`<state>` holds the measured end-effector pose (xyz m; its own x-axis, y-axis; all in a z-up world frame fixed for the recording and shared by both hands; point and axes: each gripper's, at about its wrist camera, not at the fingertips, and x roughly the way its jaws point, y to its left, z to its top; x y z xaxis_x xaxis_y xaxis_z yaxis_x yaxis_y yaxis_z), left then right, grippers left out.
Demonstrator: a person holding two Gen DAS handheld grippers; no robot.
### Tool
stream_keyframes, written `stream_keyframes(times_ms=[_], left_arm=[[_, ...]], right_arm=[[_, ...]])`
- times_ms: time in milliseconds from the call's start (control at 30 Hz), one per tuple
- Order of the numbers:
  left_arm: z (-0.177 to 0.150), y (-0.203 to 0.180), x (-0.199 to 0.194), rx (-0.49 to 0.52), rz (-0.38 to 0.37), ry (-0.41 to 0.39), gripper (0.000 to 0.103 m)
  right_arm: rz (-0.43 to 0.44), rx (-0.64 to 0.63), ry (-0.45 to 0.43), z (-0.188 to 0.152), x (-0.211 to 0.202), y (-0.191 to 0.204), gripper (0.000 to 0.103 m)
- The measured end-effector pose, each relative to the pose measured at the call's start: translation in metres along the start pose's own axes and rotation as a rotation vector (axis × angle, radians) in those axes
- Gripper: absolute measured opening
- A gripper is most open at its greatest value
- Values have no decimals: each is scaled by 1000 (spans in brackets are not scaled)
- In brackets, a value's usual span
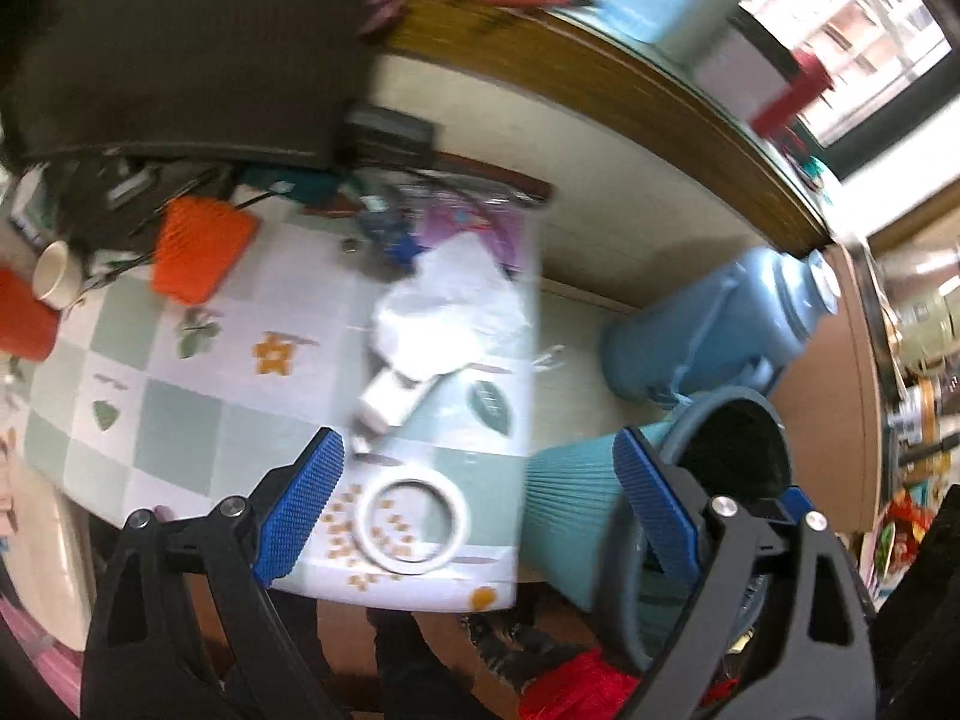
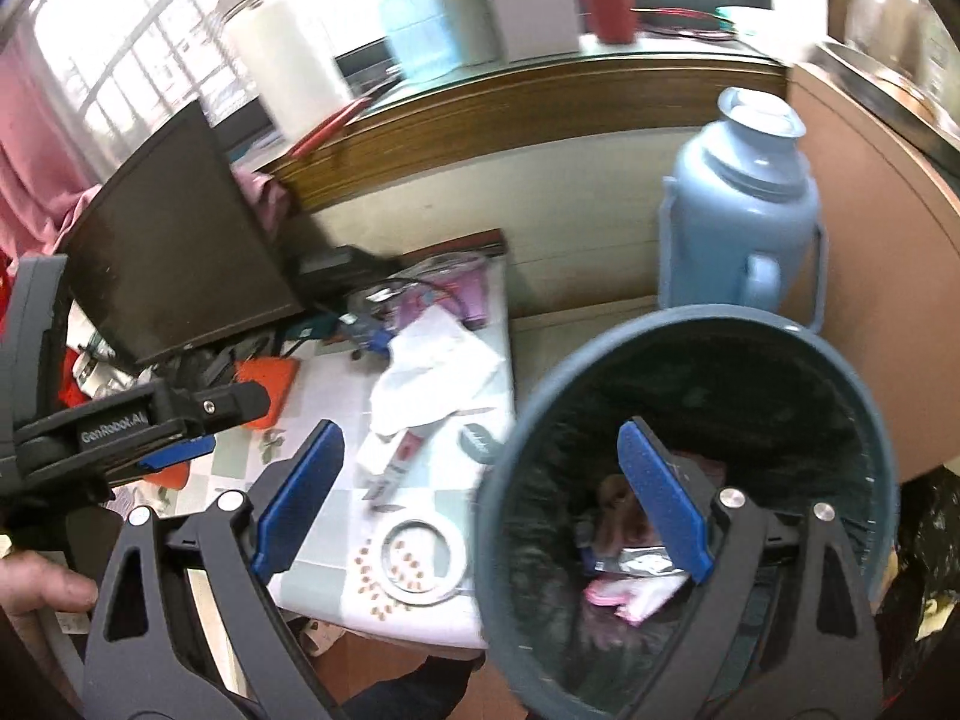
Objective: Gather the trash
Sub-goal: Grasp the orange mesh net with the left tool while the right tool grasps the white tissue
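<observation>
the white crumpled plastic bag (image 1: pixel 447 306) lies ahead of the left gripper (image 1: pixel 477 510) and a little left of its centre line, on the checked tablecloth (image 1: pixel 180 420), with a white tube-like package (image 1: pixel 393 399) poking out from under its near edge and pointing back toward the gripper. nearer still, just ahead of the left finger, sits a white tape ring (image 1: pixel 411 525) among small tan crumbs (image 1: pixel 348 531). the long axis of the bag-and-package heap runs roughly away from the gripper, slanting right — so a straight reach forward would meet the package end first.

the blue trash bin (image 2: pixel 690 498) stands beside the table's right edge, and the right gripper (image 2: pixel 480 498) hangs at its rim, the right finger over the dark liner and the left finger over the table. inside the bin, wrappers — pink, silver — can be made out. the left gripper looks the nearer to the bag, judging from both views.

both grippers are spread wide and hold nothing. the left gripper is tilted down toward the table's near edge; in the right view it shows at left, reaching in over the table. a blue thermos jug (image 2: pixel 744 204) stands behind the bin, against the wall.
</observation>
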<state>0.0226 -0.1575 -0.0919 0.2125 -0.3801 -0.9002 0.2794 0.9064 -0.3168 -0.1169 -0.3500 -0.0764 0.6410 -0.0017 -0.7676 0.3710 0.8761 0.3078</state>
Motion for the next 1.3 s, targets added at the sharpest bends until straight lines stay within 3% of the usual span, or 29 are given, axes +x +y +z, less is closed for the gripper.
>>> stream_keyframes(times_ms=[300,800,1033,1300], left_arm=[[15,88,13,-76,51,50,89],[74,194,59,-48,89,126,89],[94,216,84,-66,107,153,89],[108,225,125,-104,139,191,89]], right_arm=[[1,-11,70,-3,41,57,92],[-102,41,122,-1,107,113,92],[-105,16,163,5,142,130,92],[-104,7,207,16,194,124,92]])
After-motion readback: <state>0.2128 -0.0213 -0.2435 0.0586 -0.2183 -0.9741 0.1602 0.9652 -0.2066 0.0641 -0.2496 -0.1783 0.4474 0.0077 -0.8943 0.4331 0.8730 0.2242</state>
